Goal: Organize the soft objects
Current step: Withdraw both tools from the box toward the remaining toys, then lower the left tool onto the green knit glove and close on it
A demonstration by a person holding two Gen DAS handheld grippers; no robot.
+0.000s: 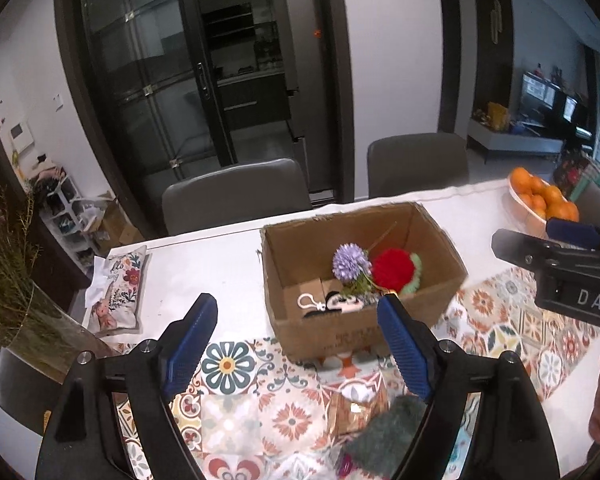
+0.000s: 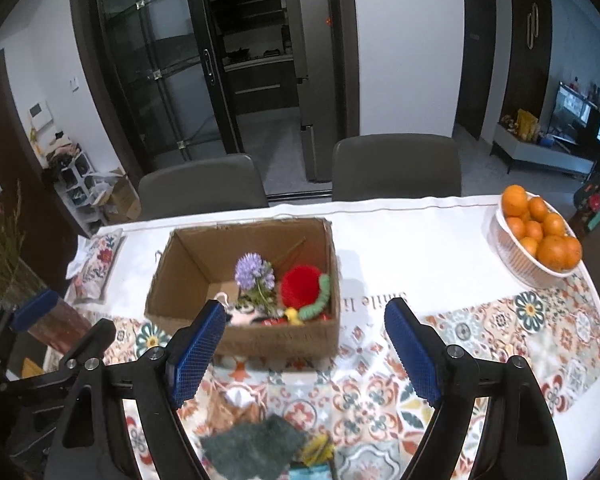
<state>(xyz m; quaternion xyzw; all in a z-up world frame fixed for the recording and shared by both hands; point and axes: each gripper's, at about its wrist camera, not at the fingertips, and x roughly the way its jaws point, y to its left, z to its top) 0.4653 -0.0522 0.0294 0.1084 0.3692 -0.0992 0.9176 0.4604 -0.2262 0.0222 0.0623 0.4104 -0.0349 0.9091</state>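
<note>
Fuzzy green cloth — cardboard box beyond

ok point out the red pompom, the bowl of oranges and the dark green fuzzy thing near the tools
red pompom (image 2: pixel 300 289): right wrist view, middle of the ball
bowl of oranges (image 2: pixel 516 266): right wrist view, white outer wall
dark green fuzzy thing (image 2: pixel 252 446): right wrist view, its centre

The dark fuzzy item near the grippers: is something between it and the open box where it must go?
Nothing visible blocks it. The fuzzy item lies on the patterned cloth just before the box, whose top is open. Only the box's near wall must be cleared. Both grippers, left and right, are open and hold nothing.
</note>
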